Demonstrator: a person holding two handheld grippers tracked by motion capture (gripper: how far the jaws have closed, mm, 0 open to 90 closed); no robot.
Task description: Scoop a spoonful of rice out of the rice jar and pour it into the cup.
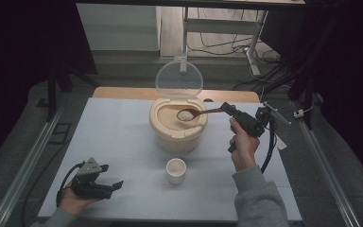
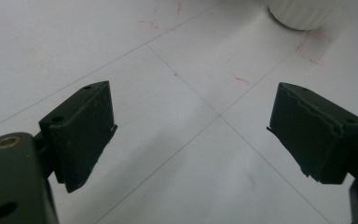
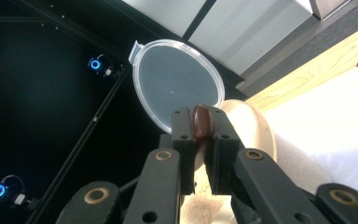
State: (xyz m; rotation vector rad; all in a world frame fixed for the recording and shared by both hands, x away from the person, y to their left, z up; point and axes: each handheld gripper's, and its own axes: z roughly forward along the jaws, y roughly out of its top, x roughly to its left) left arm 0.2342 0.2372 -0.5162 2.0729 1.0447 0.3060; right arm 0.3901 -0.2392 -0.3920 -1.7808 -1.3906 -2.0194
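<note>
Surface: pale grey-white table top [image 1: 123, 142] ruled with thin grid lines, dark curtains and metal rails around it, cables on the floor behind.
Work in hand: I was scooping rice out of a round cream plastic container [image 1: 178, 127] with its clear hinged lid [image 1: 179, 78] standing open at the back.
Right gripper [image 1: 227, 108]: I had its jaws clamped tight on the end of a brown wooden spoon [image 1: 199, 113]; in the right gripper view the handle's rounded end [image 3: 201, 122] sat pinched between the pads.
Spoon: its bowl carried a heap of white rice [image 1: 185, 115] and hung over the container's opening, handle running roughly level toward my right hand [image 1: 243, 144].
Cup: a small white ribbed cup [image 1: 176, 170] stood near the front of the container, well apart from the spoon.
Left gripper [image 1: 116, 185]: I had its jaws spread wide with nothing between them, resting by the table's near left edge.
Risk: I judged the heaped rice could slide off if the spoon tipped or rolled in the grip on the way to the cup.
Second risk: the narrow cup mouth left little margin, so a fast tilt might scatter grains on the table.
</note>
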